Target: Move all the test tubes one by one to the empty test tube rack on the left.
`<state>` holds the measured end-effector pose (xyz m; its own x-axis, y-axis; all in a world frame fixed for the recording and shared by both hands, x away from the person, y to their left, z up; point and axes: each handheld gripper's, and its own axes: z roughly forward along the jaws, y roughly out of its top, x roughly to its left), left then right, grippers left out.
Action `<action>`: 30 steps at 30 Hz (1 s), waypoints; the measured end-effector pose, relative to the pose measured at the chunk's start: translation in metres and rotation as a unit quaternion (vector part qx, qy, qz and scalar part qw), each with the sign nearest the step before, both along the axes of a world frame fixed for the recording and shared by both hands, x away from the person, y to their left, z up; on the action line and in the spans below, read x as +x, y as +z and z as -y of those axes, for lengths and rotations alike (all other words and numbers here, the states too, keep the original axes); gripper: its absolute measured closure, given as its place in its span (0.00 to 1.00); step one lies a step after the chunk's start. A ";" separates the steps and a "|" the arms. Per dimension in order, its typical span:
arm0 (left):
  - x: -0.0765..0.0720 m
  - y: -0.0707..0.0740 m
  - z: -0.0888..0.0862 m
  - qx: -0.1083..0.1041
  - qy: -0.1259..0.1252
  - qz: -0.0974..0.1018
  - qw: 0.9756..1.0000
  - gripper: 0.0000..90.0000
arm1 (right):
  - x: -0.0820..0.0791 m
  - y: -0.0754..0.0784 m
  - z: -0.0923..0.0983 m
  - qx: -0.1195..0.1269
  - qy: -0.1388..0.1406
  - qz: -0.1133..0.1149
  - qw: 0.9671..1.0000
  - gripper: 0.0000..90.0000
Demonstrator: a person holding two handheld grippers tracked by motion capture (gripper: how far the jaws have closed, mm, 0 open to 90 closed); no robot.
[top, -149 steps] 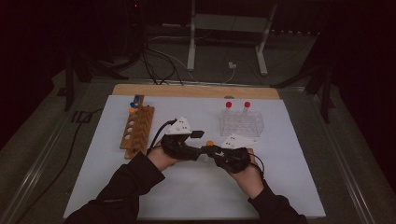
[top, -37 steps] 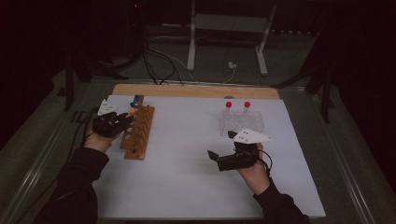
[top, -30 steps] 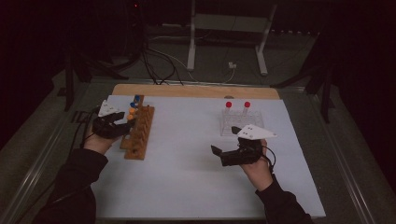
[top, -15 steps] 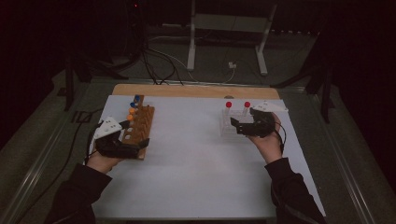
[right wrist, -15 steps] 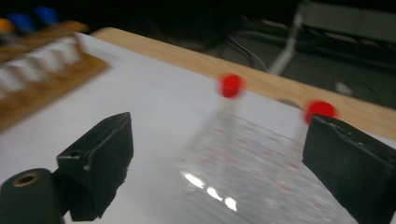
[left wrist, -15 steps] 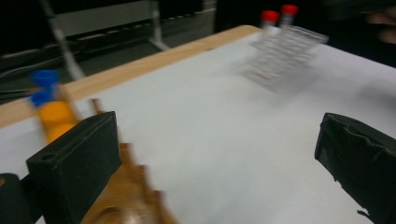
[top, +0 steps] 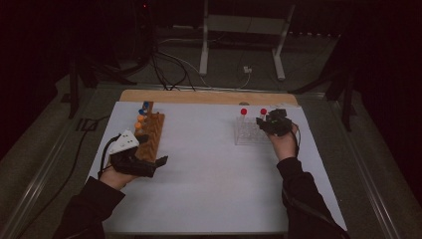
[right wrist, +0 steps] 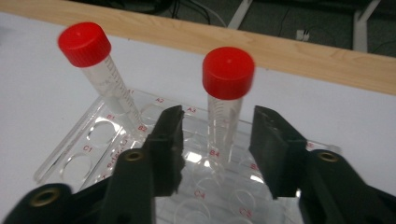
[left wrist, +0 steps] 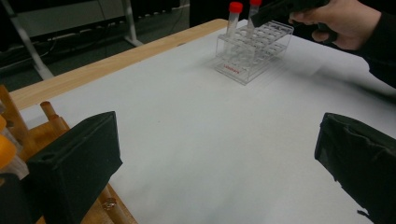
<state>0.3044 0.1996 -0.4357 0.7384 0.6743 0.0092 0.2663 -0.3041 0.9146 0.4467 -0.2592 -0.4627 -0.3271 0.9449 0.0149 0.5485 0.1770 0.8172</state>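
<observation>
Dark room and metal stand legs are lying behind the white surface (top: 214, 189) with its wooden edge. On the clear rack (right wrist: 116, 140) two red-capped tubes are standing; the right claw (right wrist: 215, 149) has just been closing around the right tube (right wrist: 224, 107) — pads not yet touching. Next it is needing a centred squeeze, then a straight lift. Far from the rack, the left claw (left wrist: 215, 168) is waiting wide open and empty — beside the wooden rack (top: 152, 134).

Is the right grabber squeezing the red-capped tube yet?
Apart. The right gripper view shows the right gripper closing around the tube, with gaps on both sides.
</observation>
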 end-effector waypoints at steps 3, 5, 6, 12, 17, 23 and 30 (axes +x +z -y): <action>0.001 -0.001 0.000 0.005 -0.001 0.000 1.000 0.01 | 0.005 -0.004 -0.003 -0.007 -0.005 -0.006 1.000 0.72; 0.001 -0.002 0.001 0.006 0.000 -0.001 1.000 0.01 | 0.006 -0.005 -0.004 -0.007 -0.012 -0.002 1.000 0.80; 0.001 -0.002 0.001 0.008 -0.002 0.000 1.000 0.01 | 0.007 -0.005 -0.003 -0.005 -0.015 -0.001 1.000 0.82; 0.001 -0.003 0.001 0.007 -0.007 -0.006 1.000 0.01 | 0.004 0.002 -0.005 -0.016 -0.018 0.013 1.000 0.83; 0.001 0.000 0.002 0.006 -0.011 -0.008 1.000 0.01 | -0.008 0.030 -0.004 -0.022 -0.010 0.047 0.999 0.83; 0.000 0.007 0.007 0.004 -0.021 -0.011 1.000 0.01 | -0.035 0.058 -0.010 -0.034 0.016 0.085 0.996 0.83; 0.001 0.015 0.017 0.003 -0.039 -0.013 0.999 0.01 | -0.067 0.064 -0.027 -0.027 0.077 0.085 0.993 0.83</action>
<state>0.3054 0.1829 -0.4211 0.7893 0.6139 -0.0069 0.2648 -0.3302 0.9060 0.3798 -0.2324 -0.3990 -0.4605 0.8817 -0.1028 0.3669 0.2945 0.8824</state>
